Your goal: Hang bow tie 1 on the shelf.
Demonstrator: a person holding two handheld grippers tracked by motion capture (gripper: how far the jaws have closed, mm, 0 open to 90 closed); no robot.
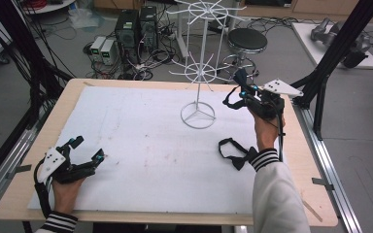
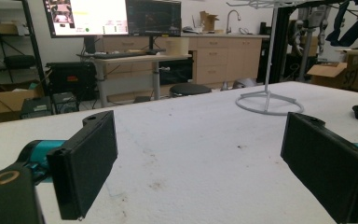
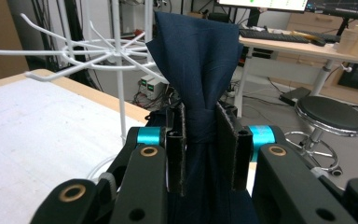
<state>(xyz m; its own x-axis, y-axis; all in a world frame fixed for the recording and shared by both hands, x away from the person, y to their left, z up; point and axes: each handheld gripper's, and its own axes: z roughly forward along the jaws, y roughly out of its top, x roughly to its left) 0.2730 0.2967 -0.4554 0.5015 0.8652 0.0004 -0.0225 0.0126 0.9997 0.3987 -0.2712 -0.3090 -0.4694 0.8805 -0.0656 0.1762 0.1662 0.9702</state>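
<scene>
Right gripper view: dark navy bow tie [image 3: 199, 93], pinched at its knot.

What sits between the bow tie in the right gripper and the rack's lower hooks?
Nothing visible. The right gripper holds the dark bow tie raised beside the white rack, with open air up to its lower hooks.

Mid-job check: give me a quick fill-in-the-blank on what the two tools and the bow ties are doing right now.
1. The right tool is shut on a dark ____ bow tie.
2. The left tool rests on the table with its jaws ____.
3. A second bow tie lies on the white ____.
4. The white wire rack stands on a ____ base.

Missing words: blue; open; mat; round
</scene>
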